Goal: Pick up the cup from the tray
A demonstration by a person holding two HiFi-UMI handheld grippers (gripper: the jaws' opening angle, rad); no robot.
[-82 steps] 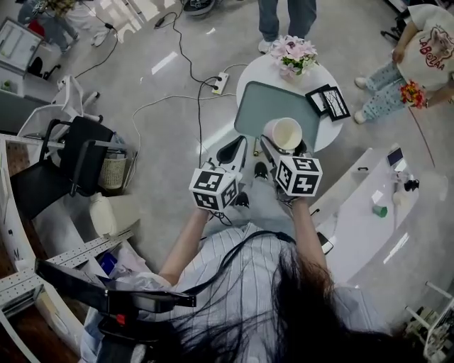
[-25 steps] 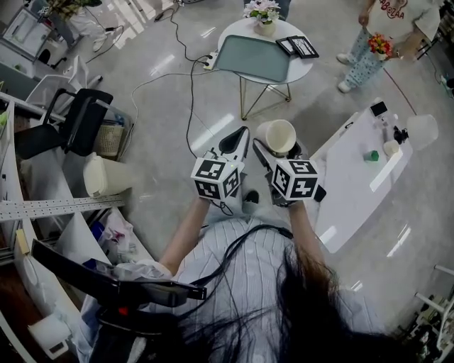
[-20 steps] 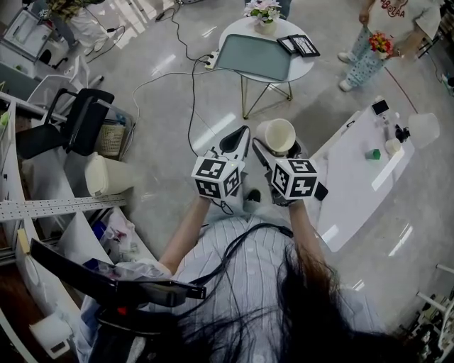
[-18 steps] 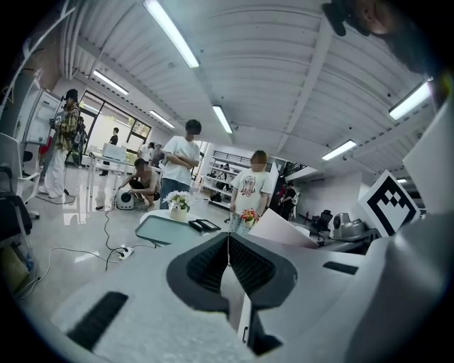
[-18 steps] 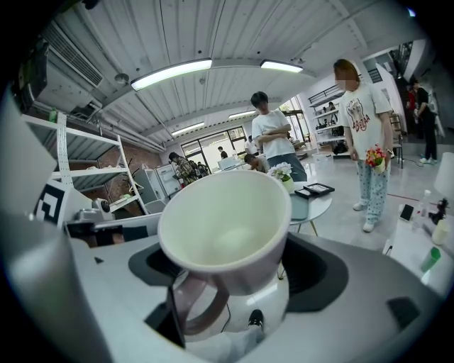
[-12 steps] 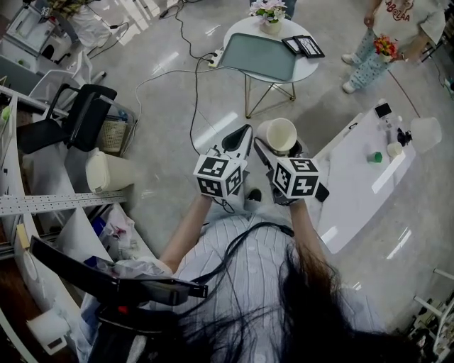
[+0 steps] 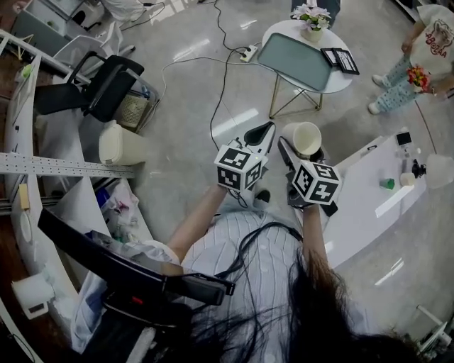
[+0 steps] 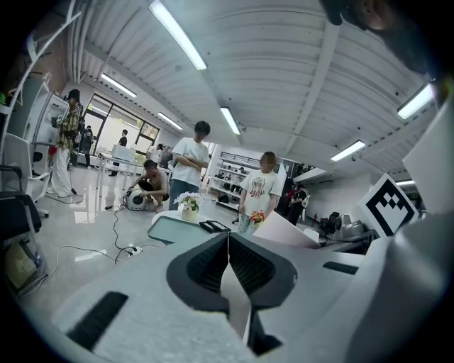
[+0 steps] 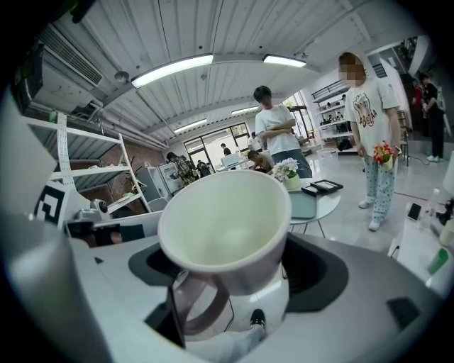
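A cream mug [image 7: 301, 137] with a handle hangs in the air over the floor, upright, with my right gripper [image 7: 301, 151] shut on it. In the right gripper view the mug [image 9: 225, 225] fills the middle, with the jaws pressed against its lower body and its handle toward the camera. The grey-green tray [image 7: 303, 52] lies bare on the round white table [image 7: 337, 81], well ahead of both grippers. My left gripper [image 7: 263, 132] is level with the right one, just left of it. Its jaws are shut on nothing [image 8: 228, 244].
A long white table [image 7: 365, 205] stands close on the right. Flowers [image 7: 312, 15] and two picture frames [image 7: 341, 60] share the round table. A person [image 7: 418, 60] stands at the far right. A black chair [image 7: 106, 85], a bin [image 7: 120, 145] and floor cables [image 7: 221, 85] lie to the left.
The mug has gone from above the tray to well back from the round table, still held in my right gripper. Both grippers have shifted right in the head view.
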